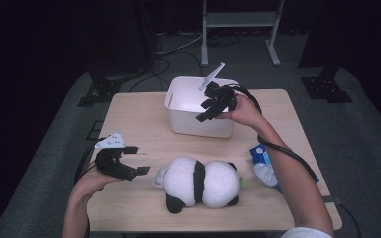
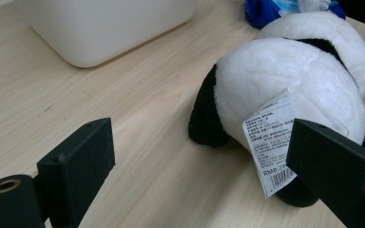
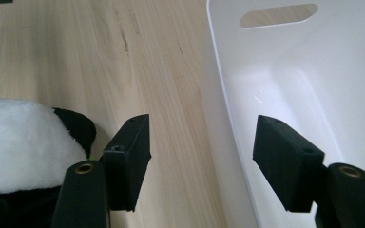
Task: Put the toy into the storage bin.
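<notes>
— high view first, from the left: what's the left gripper (image 1: 136, 159) doing?
— it's held low over the bench (image 1: 129, 208), jaws spread apart and empty, aimed at the plush panda (image 1: 201, 182) just beside it. the left gripper view has the panda's paper tag (image 2: 271, 142) between the jaws, not pinched.
— and the panda itself?
— lying on its front in the middle of the near bench, well apart from the white bin (image 1: 178, 106) behind it.
— further right?
— the right gripper (image 1: 209, 110) hangs over the bin's near rim, jaws released, nothing in them. in the right gripper view one jaw sits over the wood, the other over the bin's inside. a blue packet (image 1: 262, 154) lies at the right edge, near the panda.
</notes>
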{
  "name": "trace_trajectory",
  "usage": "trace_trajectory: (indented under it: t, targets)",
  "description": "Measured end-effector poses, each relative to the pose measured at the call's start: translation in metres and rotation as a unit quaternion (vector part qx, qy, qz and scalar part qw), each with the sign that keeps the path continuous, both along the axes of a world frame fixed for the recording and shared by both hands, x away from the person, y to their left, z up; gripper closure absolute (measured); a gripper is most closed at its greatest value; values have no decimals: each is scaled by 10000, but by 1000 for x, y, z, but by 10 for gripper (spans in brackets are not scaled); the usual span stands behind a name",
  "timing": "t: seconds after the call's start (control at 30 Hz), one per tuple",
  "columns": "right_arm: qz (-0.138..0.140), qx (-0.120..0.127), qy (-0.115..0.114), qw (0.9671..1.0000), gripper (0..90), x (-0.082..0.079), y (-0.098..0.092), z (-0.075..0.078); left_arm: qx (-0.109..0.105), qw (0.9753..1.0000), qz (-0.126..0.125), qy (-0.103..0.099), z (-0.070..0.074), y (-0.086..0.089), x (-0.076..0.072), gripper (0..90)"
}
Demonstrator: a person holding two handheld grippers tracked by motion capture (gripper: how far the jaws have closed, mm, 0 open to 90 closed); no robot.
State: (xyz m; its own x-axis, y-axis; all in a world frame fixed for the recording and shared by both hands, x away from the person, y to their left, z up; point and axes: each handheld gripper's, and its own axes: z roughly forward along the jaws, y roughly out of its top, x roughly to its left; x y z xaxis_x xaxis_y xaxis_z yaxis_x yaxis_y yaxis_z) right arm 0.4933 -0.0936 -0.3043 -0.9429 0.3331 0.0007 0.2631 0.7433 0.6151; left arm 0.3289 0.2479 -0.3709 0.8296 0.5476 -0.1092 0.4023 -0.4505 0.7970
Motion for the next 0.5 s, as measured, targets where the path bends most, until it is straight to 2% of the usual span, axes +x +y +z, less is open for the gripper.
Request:
trace_trajectory:
  t: [0.2,0.33,0.5]
  targets:
    - [-18,-39,-6,10000,385,6,2,-3,-13,10000,1,9,0,1,0,77]
    - [-81,-174,19,9998,440,12,5,-9,4,10000,6,25,0,1,0,77]
    - [-116,-252,118,9995,581,17,8,-15,-15,10000,16,31,-1,3,0,77]
